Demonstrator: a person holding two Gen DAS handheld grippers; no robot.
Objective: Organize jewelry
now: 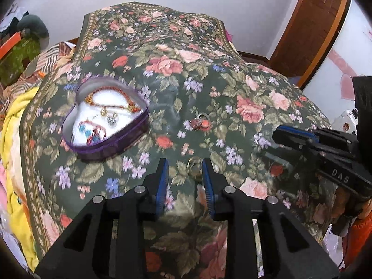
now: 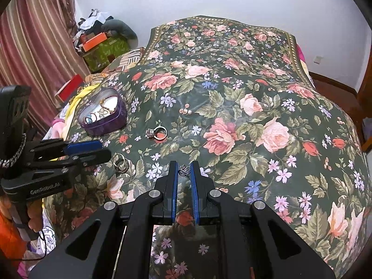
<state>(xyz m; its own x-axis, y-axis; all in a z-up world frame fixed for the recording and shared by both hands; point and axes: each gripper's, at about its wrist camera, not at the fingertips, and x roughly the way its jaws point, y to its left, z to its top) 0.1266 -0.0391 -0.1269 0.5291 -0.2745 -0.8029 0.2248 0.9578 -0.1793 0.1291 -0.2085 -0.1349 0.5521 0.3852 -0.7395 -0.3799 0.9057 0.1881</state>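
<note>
A purple heart-shaped box (image 1: 104, 121) (image 2: 102, 114) with a white lining holds necklaces and earrings on the floral bedspread (image 1: 209, 81) (image 2: 255, 93). My left gripper (image 1: 184, 169) (image 2: 102, 150) stands open low over the cloth. A gold ring (image 1: 194, 165) (image 2: 121, 162) lies between its tips, close to the right pad, and neither pad presses on it. My right gripper (image 2: 183, 168) (image 1: 276, 134) is shut on a small silver ring (image 2: 183, 171) at its tips, just above the cloth. Another silver ring (image 2: 160, 132) (image 1: 200, 122) lies loose between the box and the grippers.
Yellow bedding (image 1: 16, 139) and striped cloth lie beyond the bedspread's left edge. A green box with an orange lid (image 2: 102, 44) and clothes stand by the curtain (image 2: 34, 46). A wooden door (image 1: 309, 23) is at the far right. A person's hand (image 2: 34, 216) holds the left gripper.
</note>
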